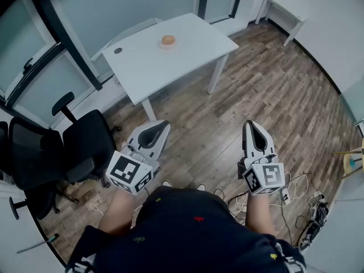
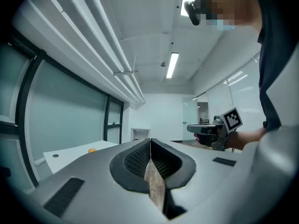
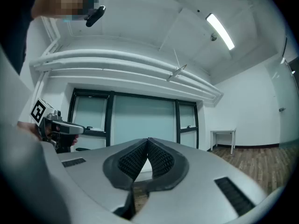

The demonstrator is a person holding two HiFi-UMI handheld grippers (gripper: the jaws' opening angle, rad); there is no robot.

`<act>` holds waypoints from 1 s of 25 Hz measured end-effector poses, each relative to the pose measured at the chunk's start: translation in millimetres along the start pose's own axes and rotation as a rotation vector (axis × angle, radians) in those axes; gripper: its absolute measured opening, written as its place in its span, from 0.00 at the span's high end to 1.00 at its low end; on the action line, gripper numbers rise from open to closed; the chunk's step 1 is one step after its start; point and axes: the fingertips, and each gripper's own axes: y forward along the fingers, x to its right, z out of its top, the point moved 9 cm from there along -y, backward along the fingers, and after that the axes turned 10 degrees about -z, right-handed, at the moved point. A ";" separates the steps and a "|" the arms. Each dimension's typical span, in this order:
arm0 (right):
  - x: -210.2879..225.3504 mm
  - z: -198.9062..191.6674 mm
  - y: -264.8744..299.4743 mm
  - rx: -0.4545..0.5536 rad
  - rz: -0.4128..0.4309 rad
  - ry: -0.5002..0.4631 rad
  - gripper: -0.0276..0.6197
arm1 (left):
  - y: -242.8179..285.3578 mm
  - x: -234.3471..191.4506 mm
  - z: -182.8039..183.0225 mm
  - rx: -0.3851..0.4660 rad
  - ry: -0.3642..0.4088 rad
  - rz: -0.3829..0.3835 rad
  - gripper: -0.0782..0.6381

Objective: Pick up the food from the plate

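A round orange-brown piece of food sits on a small pale plate near the middle of a white table, far ahead of me. In the left gripper view the food is a tiny orange spot on that table. My left gripper and right gripper are held low, close to my body, over the wood floor and well short of the table. Both have their tips together and nothing between them. Each gripper shows in the other's view: the right gripper and the left gripper.
A black office chair stands at the left, beside the table's near corner. A second white table stands by the far wall. Cables and a power strip lie on the floor at the right. Glass partitions run along the left.
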 end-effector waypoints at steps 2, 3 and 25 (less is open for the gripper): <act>-1.8 1.0 -1.0 0.013 -0.006 -0.004 0.92 | -0.6 -0.7 -0.6 -0.003 -0.001 -0.001 0.86; -2.7 1.7 -0.8 0.018 -0.006 -0.008 0.92 | -0.5 -0.9 -1.3 -0.004 -0.001 -0.002 0.86; -32.9 -1.4 19.2 0.003 0.026 -0.013 0.92 | -17.7 -23.4 -7.3 0.003 -0.016 -0.004 0.86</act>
